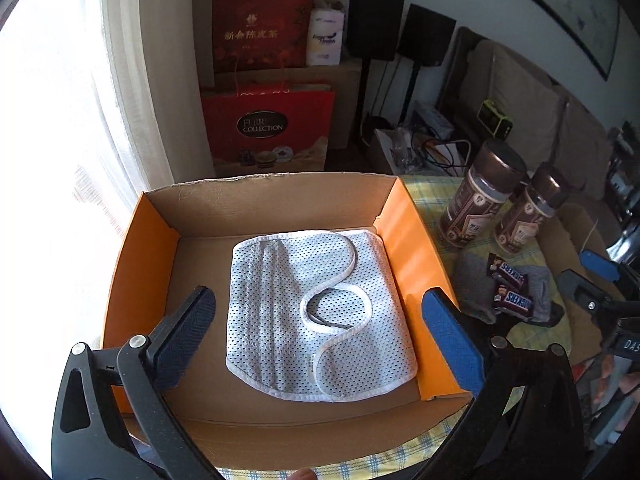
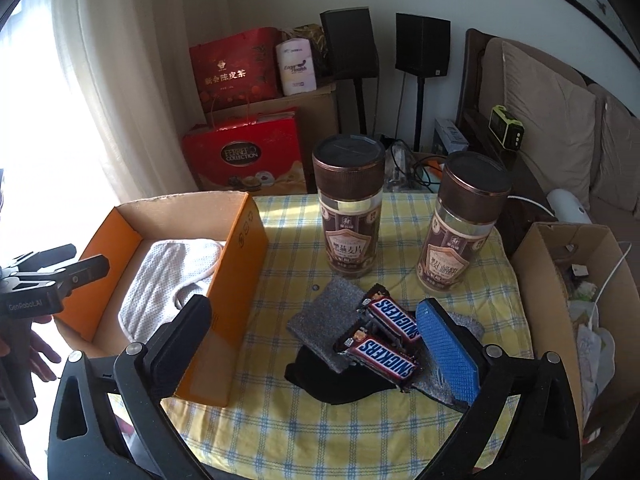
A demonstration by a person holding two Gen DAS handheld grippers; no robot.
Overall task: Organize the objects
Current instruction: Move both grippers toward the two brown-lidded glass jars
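Note:
An orange cardboard box (image 1: pixel 408 236) sits on the table's left and holds a folded white mesh cloth (image 1: pixel 316 312). My left gripper (image 1: pixel 320 340) is open and empty above the box, one finger on each side of the cloth. In the right wrist view the box (image 2: pixel 240 248) is at the left with the cloth (image 2: pixel 160 280) inside. My right gripper (image 2: pixel 316 344) is open and empty, just above two Snickers bars (image 2: pixel 384 340) lying on a grey and black sock (image 2: pixel 324 320). Two brown-lidded jars (image 2: pixel 350 204) (image 2: pixel 460 224) stand behind.
The table has a yellow checked cloth (image 2: pixel 288 420). An open cardboard box of clutter (image 2: pixel 560 280) stands at the right edge. Red gift bags (image 2: pixel 244 156), speakers (image 2: pixel 348 44) and a sofa (image 2: pixel 560 112) lie beyond the table. The left gripper shows at the left (image 2: pixel 56 276).

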